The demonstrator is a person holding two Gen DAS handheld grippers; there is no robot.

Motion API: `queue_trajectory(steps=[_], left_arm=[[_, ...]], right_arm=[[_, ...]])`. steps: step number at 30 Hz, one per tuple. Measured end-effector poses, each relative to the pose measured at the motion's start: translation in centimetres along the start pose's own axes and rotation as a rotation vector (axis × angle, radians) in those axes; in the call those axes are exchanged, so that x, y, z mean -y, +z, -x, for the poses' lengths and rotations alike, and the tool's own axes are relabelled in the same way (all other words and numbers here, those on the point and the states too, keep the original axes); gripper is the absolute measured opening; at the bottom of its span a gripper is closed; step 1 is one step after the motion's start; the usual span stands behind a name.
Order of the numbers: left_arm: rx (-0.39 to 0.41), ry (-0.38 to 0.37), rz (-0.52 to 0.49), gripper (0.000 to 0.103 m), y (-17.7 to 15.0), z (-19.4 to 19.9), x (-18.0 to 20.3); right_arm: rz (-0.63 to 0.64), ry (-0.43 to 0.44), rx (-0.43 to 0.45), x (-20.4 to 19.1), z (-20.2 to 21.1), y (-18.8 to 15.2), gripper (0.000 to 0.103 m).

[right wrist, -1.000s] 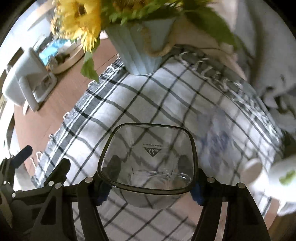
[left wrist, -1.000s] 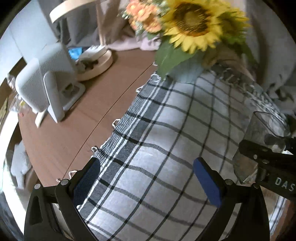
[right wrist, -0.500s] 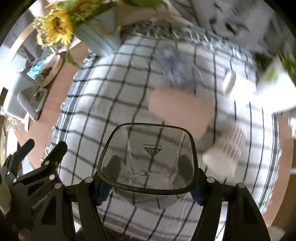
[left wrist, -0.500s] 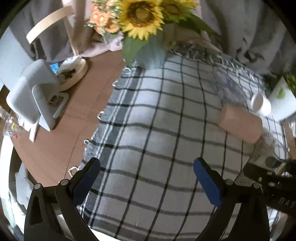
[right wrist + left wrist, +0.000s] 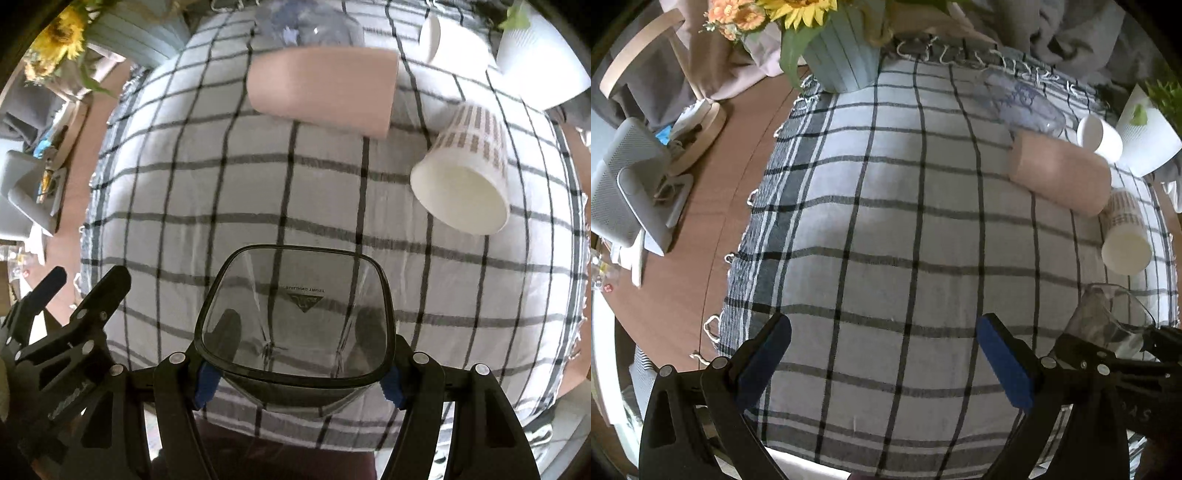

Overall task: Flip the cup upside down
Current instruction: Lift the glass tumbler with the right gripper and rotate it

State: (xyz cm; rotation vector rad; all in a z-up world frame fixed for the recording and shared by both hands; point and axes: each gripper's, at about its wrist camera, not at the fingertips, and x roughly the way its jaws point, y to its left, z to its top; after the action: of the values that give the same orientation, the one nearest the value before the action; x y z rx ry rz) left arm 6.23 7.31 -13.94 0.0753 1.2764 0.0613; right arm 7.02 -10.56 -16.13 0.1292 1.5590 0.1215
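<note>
The clear cup [image 5: 295, 321] is smooth-walled and pinched only near its base by the right tool [image 5: 297, 373]; as it turns over it could slip out or tip onto the checked cloth [image 5: 258, 192], likely toward the paper cup [image 5: 465, 177] lying beyond it. The right tool points forward and downward over the cloth; left of the cup, the left tool [image 5: 884, 360] hangs spread wide, empty

Clear square-rimmed cup [image 5: 295, 317] in right gripper [image 5: 297, 380]
</note>
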Motion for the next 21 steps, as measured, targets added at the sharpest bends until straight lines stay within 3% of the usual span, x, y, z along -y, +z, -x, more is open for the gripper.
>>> queue_trajectory(steps=[21], left_arm=[[-0.036,0.061,0.001,0.102,0.4,-2.1,0.4]], right_arm=[[-0.034,-0.048,-0.006,0.5,-3.0,2.1,0.068]])
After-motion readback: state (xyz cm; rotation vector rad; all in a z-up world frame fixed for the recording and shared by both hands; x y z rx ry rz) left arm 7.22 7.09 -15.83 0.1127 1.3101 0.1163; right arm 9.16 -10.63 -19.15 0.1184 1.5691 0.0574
